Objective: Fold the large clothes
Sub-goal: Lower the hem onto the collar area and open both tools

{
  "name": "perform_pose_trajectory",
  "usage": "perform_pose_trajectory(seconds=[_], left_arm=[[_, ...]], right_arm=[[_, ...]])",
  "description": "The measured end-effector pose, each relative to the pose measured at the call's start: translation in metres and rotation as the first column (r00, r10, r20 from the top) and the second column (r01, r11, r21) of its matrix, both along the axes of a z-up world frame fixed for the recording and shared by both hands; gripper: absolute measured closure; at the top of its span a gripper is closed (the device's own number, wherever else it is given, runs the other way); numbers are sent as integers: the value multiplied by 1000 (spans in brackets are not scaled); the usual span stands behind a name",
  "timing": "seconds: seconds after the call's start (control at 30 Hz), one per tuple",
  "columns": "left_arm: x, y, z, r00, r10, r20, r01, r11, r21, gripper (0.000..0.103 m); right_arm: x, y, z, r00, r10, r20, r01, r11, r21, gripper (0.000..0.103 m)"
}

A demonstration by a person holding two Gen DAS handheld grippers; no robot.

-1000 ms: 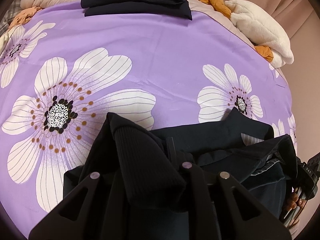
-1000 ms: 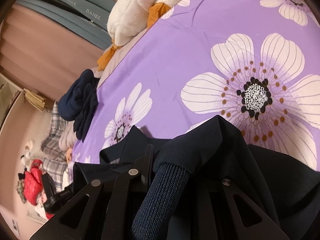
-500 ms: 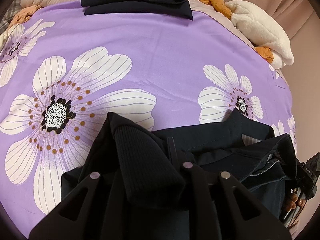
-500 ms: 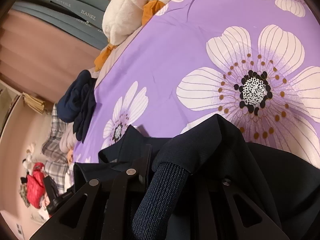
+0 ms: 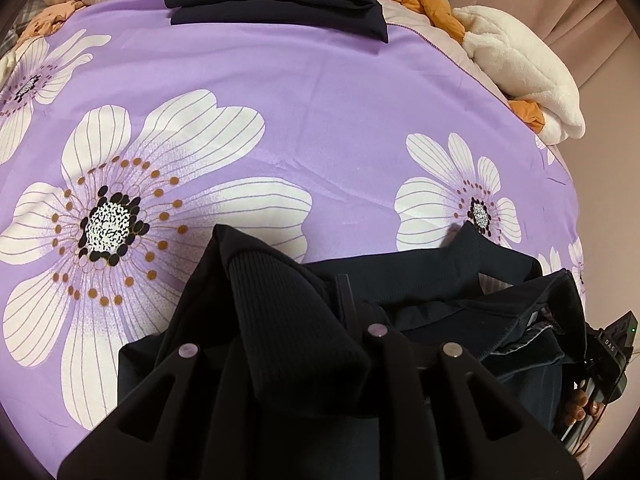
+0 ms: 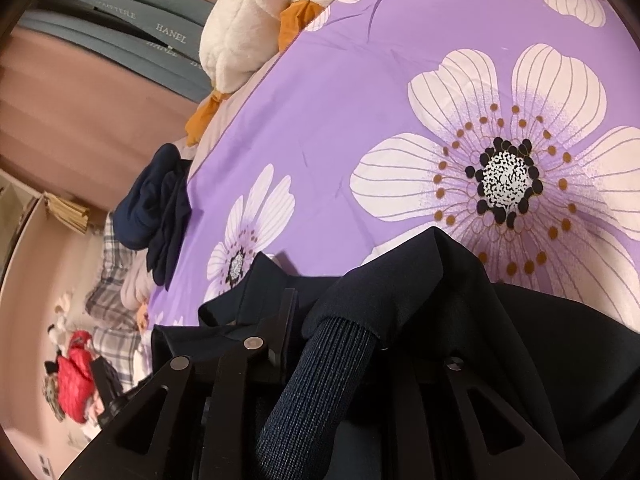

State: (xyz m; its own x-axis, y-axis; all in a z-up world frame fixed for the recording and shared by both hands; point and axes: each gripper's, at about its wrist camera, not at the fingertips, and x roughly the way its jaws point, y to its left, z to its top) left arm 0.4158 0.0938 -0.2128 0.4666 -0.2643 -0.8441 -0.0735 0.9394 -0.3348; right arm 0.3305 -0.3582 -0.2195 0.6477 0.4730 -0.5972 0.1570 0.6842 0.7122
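The dark navy garment with ribbed knit cuffs (image 5: pixel 420 280) lies bunched at the near edge of the bed, on the purple bedsheet printed with large white flowers (image 5: pixel 320 120). The left tongs (image 5: pixel 304 320) are narrow, clamped on 1 ribbed cuff. The right tongs (image 6: pixel 340 332) are likewise narrow, clamped on the other cuff. Step in hand: gripping both sleeves. Next move likely requires lifting and spreading the garment flat before folding.

Both wrist views close, angled down over dark garment (image 5: pixel 420 280) onto bed (image 5: pixel 320 120); shared: garment, flowered cover.
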Motion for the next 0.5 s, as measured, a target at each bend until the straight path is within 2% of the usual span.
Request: perform_pose_trajectory(seconds=[0.17, 0.5], left_arm=[[1, -1, 1, 1000, 6, -1, -6, 1000, -4, 86], [4, 0, 0, 1000, 7, -4, -7, 1000, -4, 85]], right_arm=[[0, -2, 3, 1000, -16, 8, 16, 999, 40, 70], [3, -2, 6, 1000, -22, 6, 22, 999, 28, 70]])
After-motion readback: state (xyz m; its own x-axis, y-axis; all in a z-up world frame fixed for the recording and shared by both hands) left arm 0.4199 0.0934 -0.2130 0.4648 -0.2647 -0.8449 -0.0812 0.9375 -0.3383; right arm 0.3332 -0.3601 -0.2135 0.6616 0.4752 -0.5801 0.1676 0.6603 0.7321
